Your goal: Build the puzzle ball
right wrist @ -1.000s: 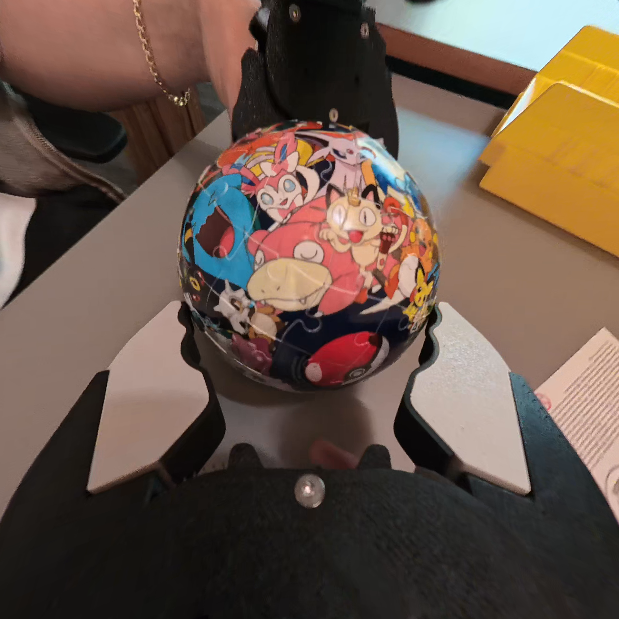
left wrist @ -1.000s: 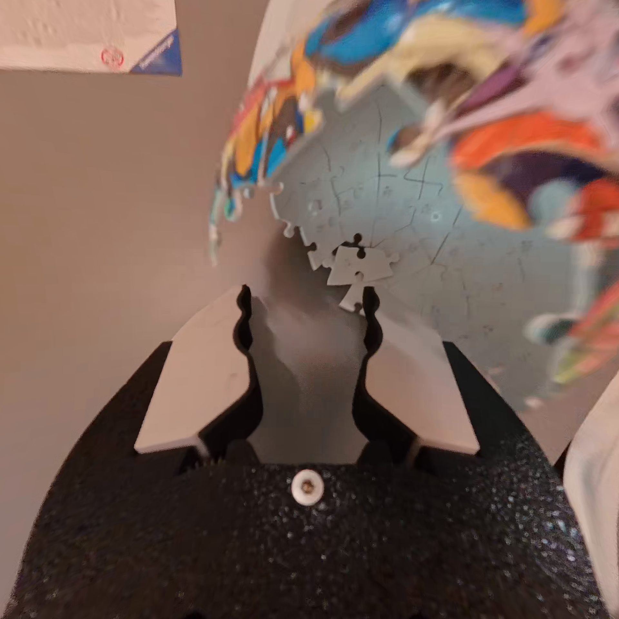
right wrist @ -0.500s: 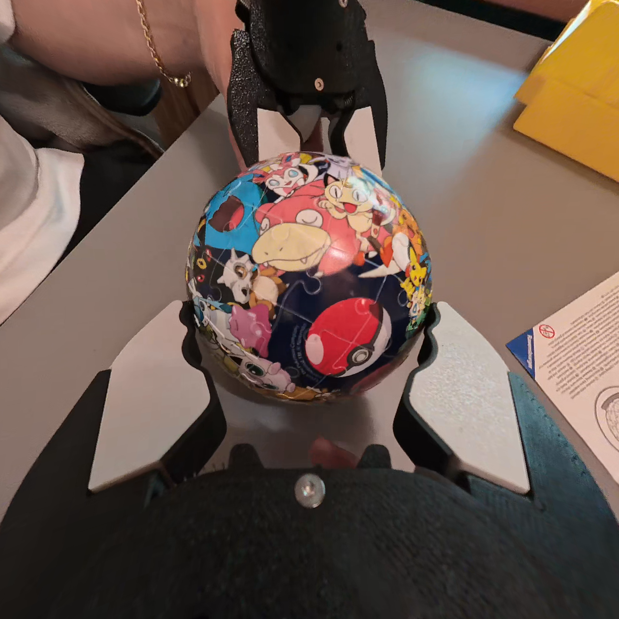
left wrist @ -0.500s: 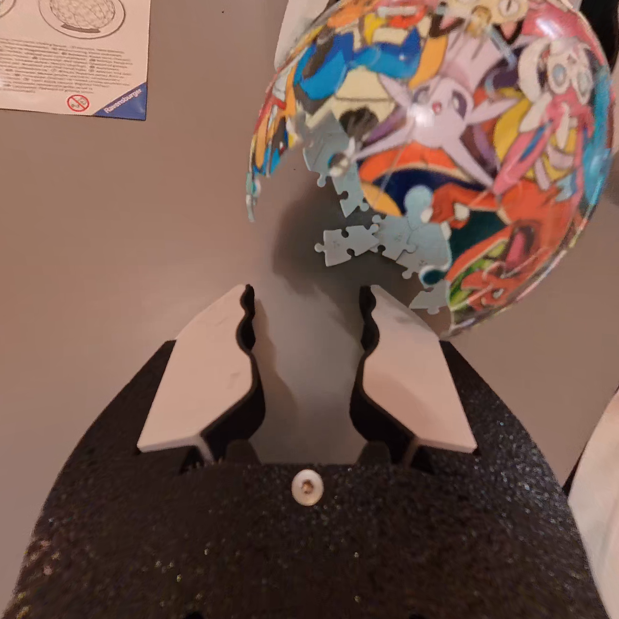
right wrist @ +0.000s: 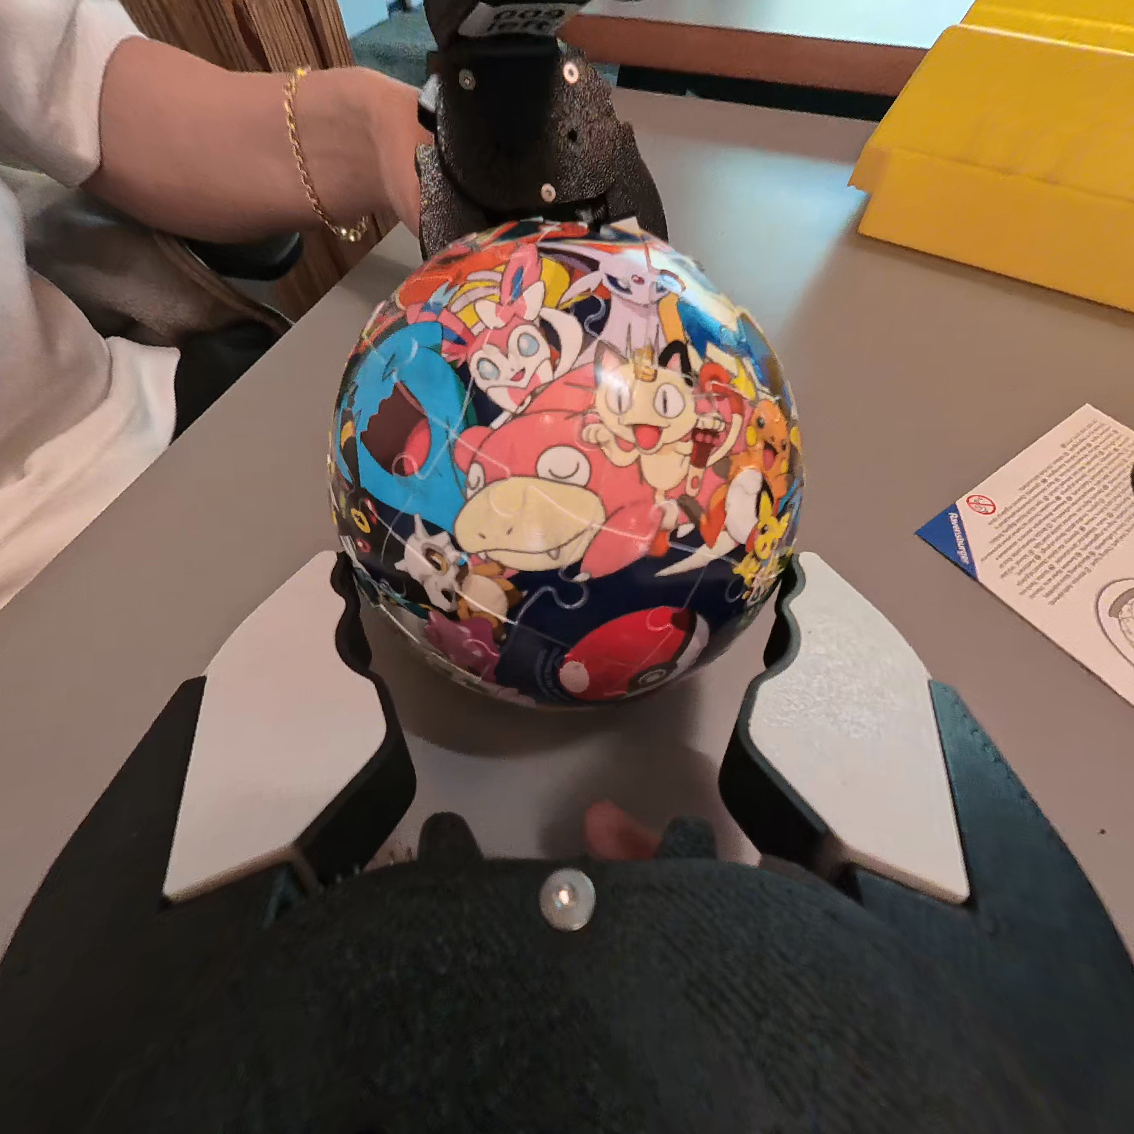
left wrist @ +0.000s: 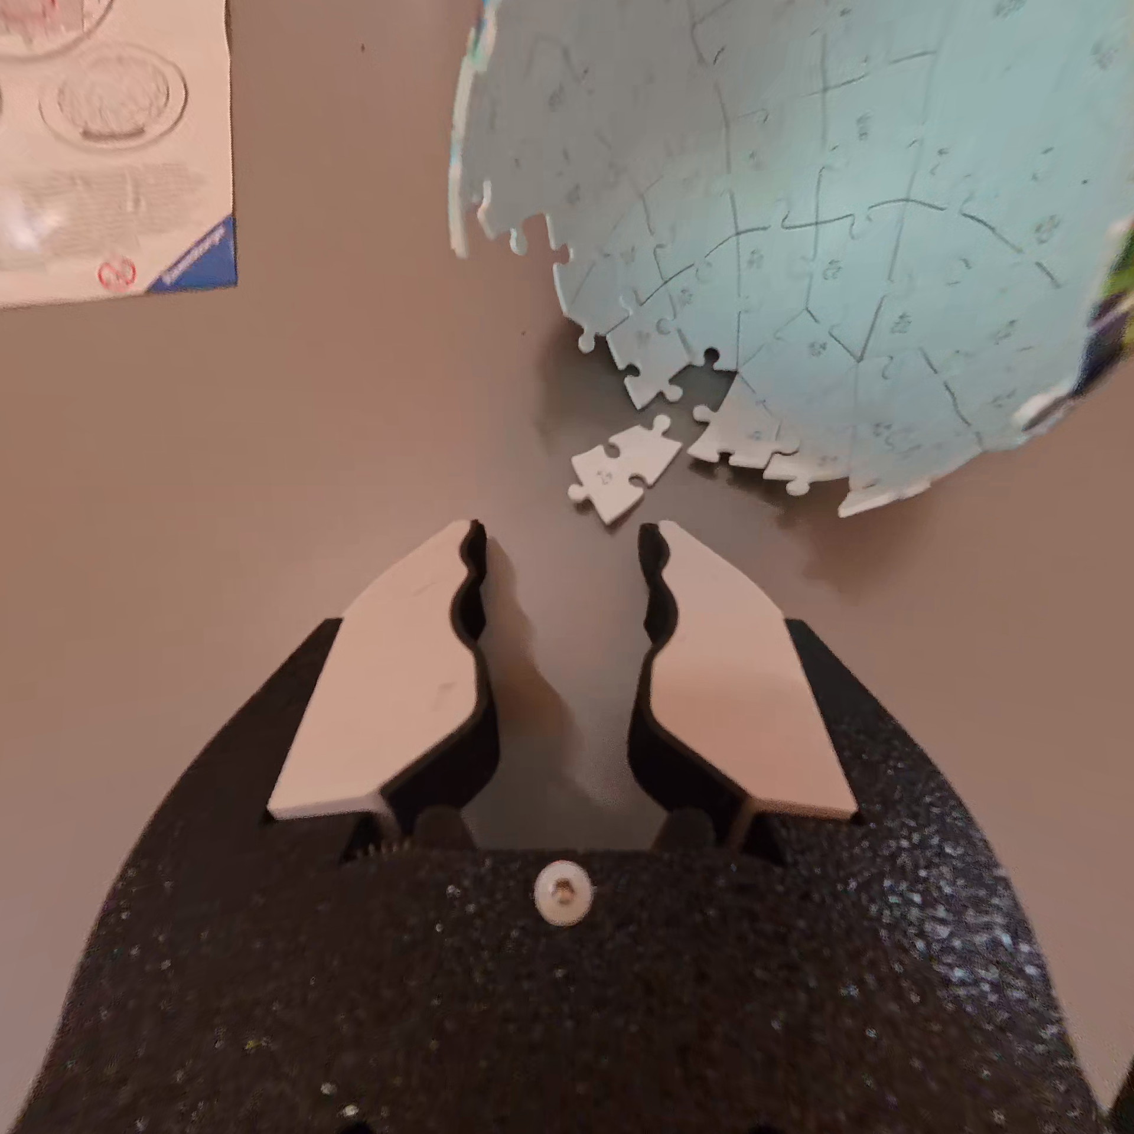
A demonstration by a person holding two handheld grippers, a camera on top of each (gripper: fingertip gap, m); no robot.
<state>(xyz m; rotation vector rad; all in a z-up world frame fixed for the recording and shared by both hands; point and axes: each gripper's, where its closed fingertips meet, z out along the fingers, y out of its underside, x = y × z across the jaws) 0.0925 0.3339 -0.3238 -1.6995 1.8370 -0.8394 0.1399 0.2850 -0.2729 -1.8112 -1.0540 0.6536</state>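
Note:
The puzzle ball (right wrist: 564, 472), covered in bright cartoon figures, rests on the grey table between my right gripper's (right wrist: 564, 570) fingertips, which press on both its sides. In the left wrist view I see the ball's pale blue inside (left wrist: 828, 245) through a gap with a jagged edge. One loose pale piece (left wrist: 623, 469) lies face down on the table just below that gap. My left gripper (left wrist: 558, 534) is open and empty, its tips just short of the loose piece. Its black body (right wrist: 521, 141) shows behind the ball in the right wrist view.
A printed leaflet (left wrist: 110, 153) lies on the table, also at the right in the right wrist view (right wrist: 1055, 540). A yellow box (right wrist: 1006, 159) stands at the far right. A person's arm (right wrist: 245, 135) with a bracelet is beyond the table's left edge. About 10 cm separates my left fingertips from my right.
The ball has turned so its open gap and pale inside face my left gripper again. One piece now lies loose on the table. My left jaws have narrowed slightly.

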